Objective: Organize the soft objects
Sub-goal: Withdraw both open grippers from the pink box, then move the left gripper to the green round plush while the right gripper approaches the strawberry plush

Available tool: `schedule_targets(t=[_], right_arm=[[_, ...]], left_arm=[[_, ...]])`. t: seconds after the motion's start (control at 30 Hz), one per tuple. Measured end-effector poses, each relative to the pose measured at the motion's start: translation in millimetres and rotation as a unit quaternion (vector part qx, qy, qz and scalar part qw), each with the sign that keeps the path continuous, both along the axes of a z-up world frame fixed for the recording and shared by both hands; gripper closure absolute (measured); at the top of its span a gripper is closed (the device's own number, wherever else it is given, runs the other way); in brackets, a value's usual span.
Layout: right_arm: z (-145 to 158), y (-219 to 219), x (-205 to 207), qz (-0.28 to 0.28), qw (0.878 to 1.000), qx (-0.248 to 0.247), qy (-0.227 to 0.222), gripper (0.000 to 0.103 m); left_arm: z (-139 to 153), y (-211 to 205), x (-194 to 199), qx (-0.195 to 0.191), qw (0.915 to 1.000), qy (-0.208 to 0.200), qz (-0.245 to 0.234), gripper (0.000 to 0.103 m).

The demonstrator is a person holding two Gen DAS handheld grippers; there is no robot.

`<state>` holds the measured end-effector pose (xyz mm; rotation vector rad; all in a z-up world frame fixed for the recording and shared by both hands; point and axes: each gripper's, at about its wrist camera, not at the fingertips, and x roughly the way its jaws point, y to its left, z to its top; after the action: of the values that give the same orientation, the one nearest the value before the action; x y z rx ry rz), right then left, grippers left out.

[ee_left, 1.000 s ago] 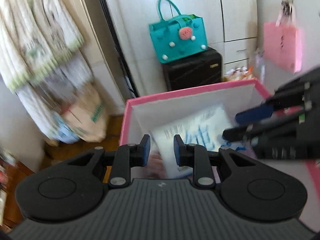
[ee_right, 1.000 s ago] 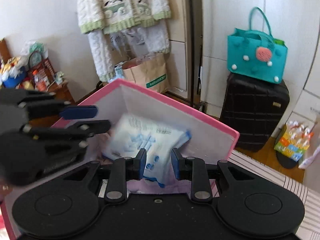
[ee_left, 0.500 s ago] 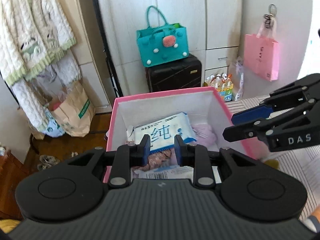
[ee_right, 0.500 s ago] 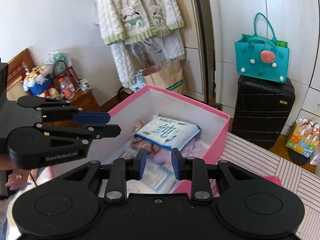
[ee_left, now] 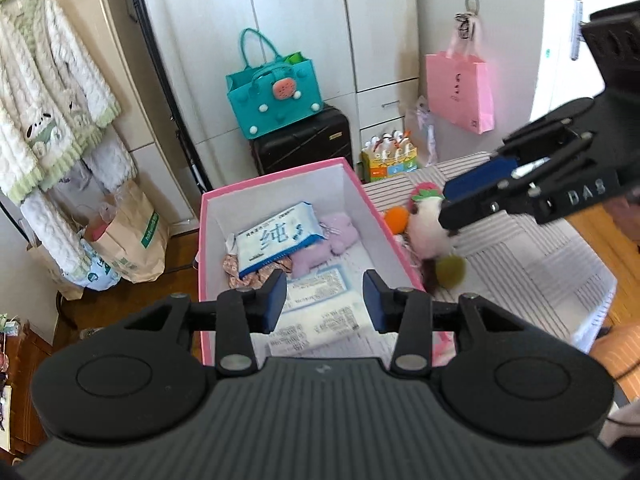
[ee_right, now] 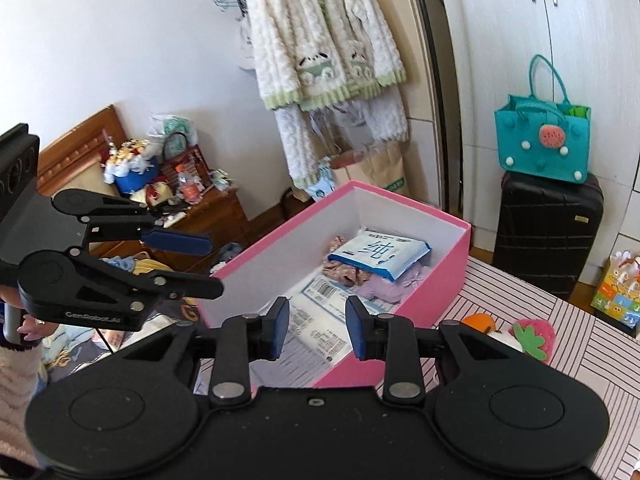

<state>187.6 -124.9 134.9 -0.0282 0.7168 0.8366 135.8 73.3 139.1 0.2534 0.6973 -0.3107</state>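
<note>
Pink-walled storage box (ee_left: 280, 184), just ahead of both empty tongs, holds a blue-and-white tissue pack (ee_left: 276, 238) on floral cloth beside a lilac plush, while the left gripper (ee_left: 325, 300) and right gripper (ee_right: 316, 328) have just been opening.

An open pink cardboard box with white inner walls (ee_left: 280, 184) stands on the striped surface. Inside lie a blue-and-white soft tissue pack (ee_left: 276, 240) tilted over a floral fabric piece (ee_left: 240, 272), a lilac plush toy (ee_left: 332, 240) beside it, and flat white printed packets (ee_left: 320, 312). Just outside lie a white-and-pink plush toy (ee_left: 424, 224) and an orange ball (ee_left: 396, 216).
</note>
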Motion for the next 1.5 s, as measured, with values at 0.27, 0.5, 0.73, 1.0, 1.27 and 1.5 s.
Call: schedule_targets(t=[0.27,0.5,0.73,1.0,1.27,1.5], right_arm=[[-6.0,-27.9,-31.0,-0.003,1.0,-0.004,0.002,0.065],[-10.3,-53.7,-61.3,-0.014,1.0,-0.015,-0.015,0.063],[-23.0,-79.9,-77.9,-0.032,0.999,-0.016,-0.02,0.061],[-39.1,-107.9,-73.2,-0.06,0.998,-0.019,-0.028,0.056],[-57.0,-131.4,-55.0,-0.072,0.996,-0.026,-0.044,0.055],[-74.9,-145.5,-34.6,-0.079,0.995,-0.034,-0.059,0.048]], left_arm=[[-5.2,-15.4,-53.2,0.023,0.9987,-0.041,-0.021,0.061],[-17.2,-27.1,-76.9,-0.006,0.9986,-0.037,-0.039,0.061],[-32.4,-52.0,-87.7,-0.038,0.9957,-0.051,-0.066,0.057],[-51.9,-86.1,-86.0,-0.061,0.9938,-0.038,-0.085,0.056],[-86.8,-117.5,-70.8,-0.079,0.9929,-0.037,-0.081,0.055],[-116.7,-149.2,-48.0,-0.085,0.9944,-0.047,-0.042,0.055]])
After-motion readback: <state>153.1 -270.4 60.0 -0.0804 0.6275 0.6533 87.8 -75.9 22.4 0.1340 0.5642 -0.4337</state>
